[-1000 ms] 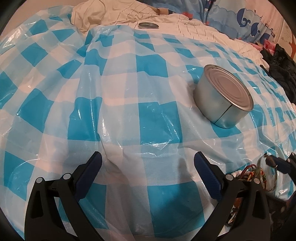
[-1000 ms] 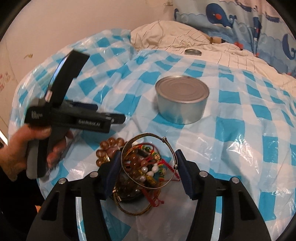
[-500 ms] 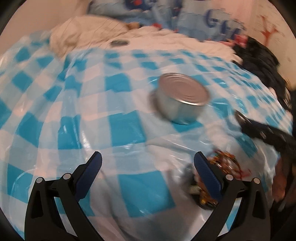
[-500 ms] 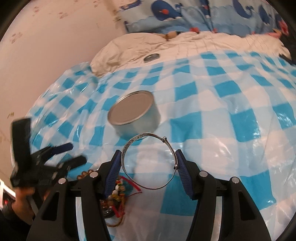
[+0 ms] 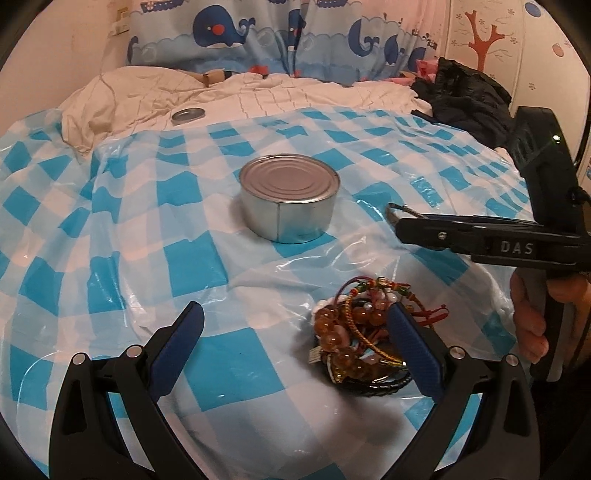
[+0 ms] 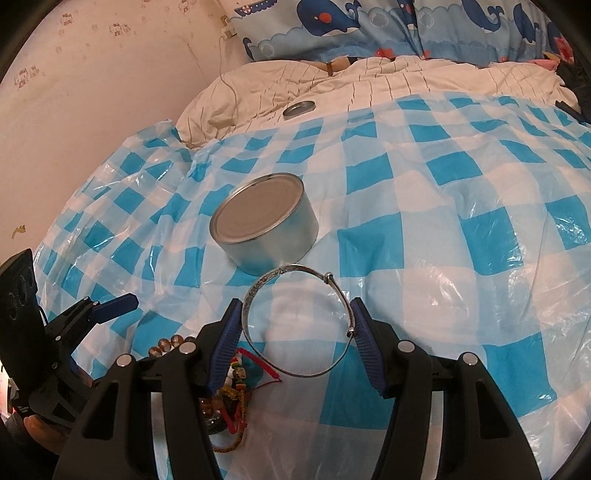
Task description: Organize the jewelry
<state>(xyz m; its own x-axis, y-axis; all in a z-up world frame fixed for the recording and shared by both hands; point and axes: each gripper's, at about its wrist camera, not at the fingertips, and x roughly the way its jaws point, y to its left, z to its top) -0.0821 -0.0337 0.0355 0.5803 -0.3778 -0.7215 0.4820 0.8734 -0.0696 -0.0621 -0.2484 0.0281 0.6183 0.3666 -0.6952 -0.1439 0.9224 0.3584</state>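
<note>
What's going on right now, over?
Right gripper shut on bangle. Left gripper open beside jewelry pile. Tin ahead, path clear.

Across your view a blue-and-white checked plastic sheet (image 5: 122,236) covers the bed, crinkled and glossy where the light hits it. Past its far edge, in the upper part of the frame, you see a rumpled cream quilt (image 5: 258,96) with thin dark lines. Behind the quilt hangs a blue curtain printed with whales (image 5: 221,33). At the upper right of the left wrist view a heap of black clothing (image 5: 465,99) lies on the bed's edge, below a wall sticker of a red tree (image 5: 480,37). In the right wrist view a pale wall (image 6: 92,92) fills the upper left, with a thin white cable (image 6: 225,70) hanging down onto the quilt.
</note>
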